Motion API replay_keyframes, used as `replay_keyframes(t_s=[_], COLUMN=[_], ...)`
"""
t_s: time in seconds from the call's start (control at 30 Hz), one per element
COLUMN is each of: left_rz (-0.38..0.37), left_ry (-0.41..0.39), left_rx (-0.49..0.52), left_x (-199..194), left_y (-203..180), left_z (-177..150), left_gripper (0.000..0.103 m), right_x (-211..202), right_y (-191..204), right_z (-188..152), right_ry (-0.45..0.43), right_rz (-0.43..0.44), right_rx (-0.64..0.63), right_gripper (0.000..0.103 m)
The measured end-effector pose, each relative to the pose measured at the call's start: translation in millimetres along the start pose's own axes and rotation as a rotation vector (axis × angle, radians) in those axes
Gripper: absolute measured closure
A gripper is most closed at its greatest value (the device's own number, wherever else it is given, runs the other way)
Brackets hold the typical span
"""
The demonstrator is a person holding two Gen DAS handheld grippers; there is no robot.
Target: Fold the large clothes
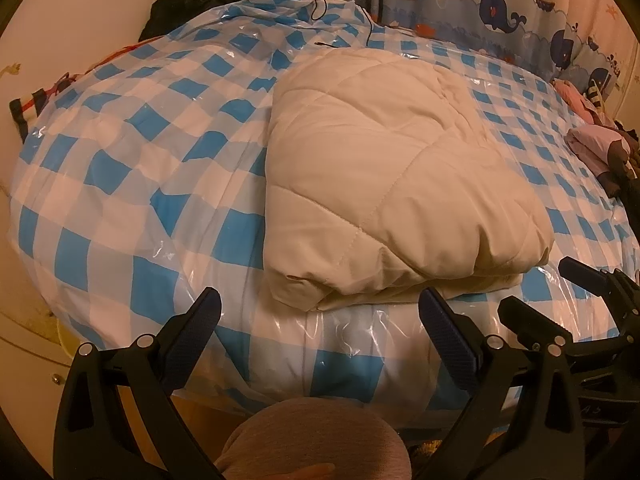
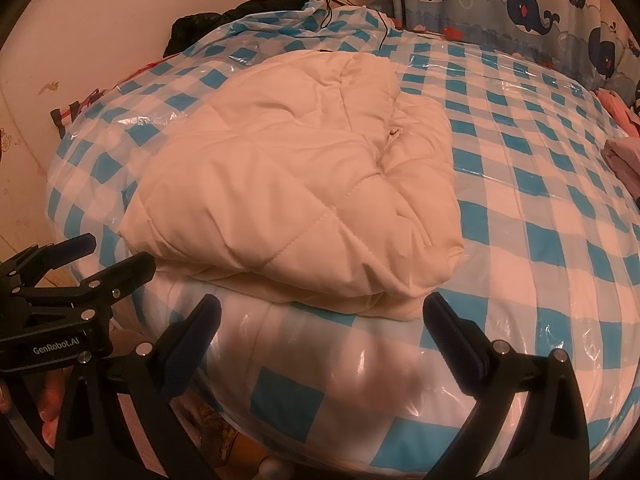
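We see the bed, its checked plastic cover giving a smooth, clean folding surface. On it, near the front edge, lies the cream quilted garment, already folded into a compact bundle. The left hand-held gripper and right hand-held gripper hover before it, both spread and empty, probably releasing.

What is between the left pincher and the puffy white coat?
Nothing but a bare strip of the blue-checked plastic cover. In the left wrist view, the open left gripper sits just short of the folded white coat, not touching it.
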State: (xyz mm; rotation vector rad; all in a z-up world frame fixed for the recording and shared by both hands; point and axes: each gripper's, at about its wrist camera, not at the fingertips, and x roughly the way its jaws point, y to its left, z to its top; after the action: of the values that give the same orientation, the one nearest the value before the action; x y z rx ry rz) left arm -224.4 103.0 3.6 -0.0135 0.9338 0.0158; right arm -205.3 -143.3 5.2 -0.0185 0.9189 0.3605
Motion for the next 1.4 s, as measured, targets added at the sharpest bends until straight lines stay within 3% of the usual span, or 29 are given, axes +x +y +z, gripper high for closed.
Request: replay_keyframes(t_s=[1.0,1.4], left_rz=[0.006,0.071], left_ry=[0.0,-0.057], left_rx=[0.003,0.02], left_x=[2,-9], left_y=[-2,-3], left_z=[-1,-3], left_gripper=[0.008,0.008], right_x=[1,1], right_y=[3,2], right_z=[0,0], right_ry=[0.001,0.003], right_rz=[-0.003,-0.005], right_rx=[-0.004,-0.004], right_gripper=[0.006,0.006])
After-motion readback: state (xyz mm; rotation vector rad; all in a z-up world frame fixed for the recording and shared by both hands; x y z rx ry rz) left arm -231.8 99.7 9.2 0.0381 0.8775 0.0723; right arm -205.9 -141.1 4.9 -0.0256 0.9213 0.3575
